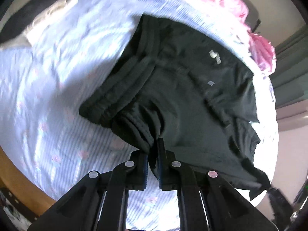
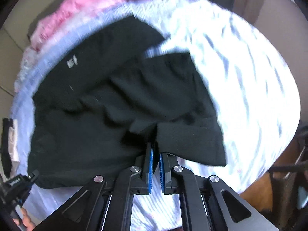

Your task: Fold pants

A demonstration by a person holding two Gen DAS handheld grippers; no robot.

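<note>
Black pants [image 1: 184, 88] with a small white logo lie on a bed with a pale striped sheet [image 1: 57, 88]. My left gripper [image 1: 154, 150] is shut on the bunched elastic waistband end of the pants, lifted a little off the sheet. In the right wrist view the same pants [image 2: 107, 104] spread ahead, partly doubled over. My right gripper [image 2: 156, 148] is shut on a black fabric edge of the pants. The left gripper and the hand holding it show at the lower left of the right wrist view [image 2: 17, 188].
A pink blanket [image 1: 240, 9] lies bunched at the far side of the bed, also in the right wrist view [image 2: 92, 2]. A dark and cream garment [image 1: 38, 19] lies at the far left. The wooden bed frame [image 1: 17, 175] runs along the near edge. Walls lie beyond.
</note>
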